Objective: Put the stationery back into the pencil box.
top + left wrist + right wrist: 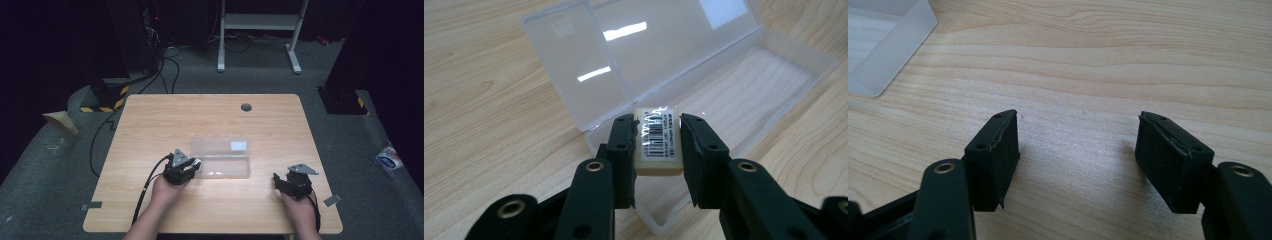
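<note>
The high view looks forward and down from the near side, taking in the whole counter (150, 115) and the floor beyond. The left gripper view sits very close behind its fingers (621, 150), facing the open clear case (704, 65), which the high view shares. The right gripper view hovers low over bare counter; the translucent corner at its left is probably that same case.

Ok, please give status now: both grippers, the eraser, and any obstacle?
Left gripper shut on eraser, over near end of open clear plastic case. Right gripper open, holding nothing, above bare table. No obstacle.
</note>
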`<state>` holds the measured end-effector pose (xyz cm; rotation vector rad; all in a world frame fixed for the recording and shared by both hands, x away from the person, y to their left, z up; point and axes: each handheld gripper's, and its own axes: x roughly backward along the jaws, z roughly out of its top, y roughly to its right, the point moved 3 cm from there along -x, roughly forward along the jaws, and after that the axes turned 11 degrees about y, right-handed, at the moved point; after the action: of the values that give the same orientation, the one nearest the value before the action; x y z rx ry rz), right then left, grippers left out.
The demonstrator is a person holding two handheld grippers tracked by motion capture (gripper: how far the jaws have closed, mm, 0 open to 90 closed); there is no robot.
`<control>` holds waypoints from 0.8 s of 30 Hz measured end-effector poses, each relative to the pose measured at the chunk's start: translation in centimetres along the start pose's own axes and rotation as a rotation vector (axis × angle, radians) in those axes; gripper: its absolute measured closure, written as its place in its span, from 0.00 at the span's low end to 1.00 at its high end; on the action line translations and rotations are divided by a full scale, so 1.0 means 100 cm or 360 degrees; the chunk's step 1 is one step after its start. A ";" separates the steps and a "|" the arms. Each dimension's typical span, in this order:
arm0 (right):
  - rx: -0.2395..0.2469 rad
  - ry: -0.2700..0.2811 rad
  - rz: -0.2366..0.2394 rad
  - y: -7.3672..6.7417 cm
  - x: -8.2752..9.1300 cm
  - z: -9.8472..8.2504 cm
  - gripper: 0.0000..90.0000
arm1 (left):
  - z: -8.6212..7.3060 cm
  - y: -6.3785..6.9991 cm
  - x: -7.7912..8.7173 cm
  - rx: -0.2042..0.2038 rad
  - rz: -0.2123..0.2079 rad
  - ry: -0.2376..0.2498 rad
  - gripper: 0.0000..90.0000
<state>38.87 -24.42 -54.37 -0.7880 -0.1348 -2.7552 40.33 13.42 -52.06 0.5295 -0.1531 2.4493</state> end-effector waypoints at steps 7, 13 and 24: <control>0.0000 0.0000 0.0000 0.000 0.000 0.000 0.37 | 0.000 -0.002 -0.004 -0.0015 0.0020 -0.0009 0.75; 0.0002 0.0000 -0.0001 0.000 0.000 0.000 0.37 | -0.001 0.001 -0.005 -0.0062 0.0025 -0.0051 0.75; 0.0001 0.0000 -0.0001 0.000 0.000 0.000 0.37 | -0.005 -0.002 -0.008 -0.0046 0.0055 -0.0077 0.75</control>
<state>38.87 -24.42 -54.37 -0.7883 -0.1362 -2.7553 40.87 13.24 -52.83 0.5782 -0.2192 2.4648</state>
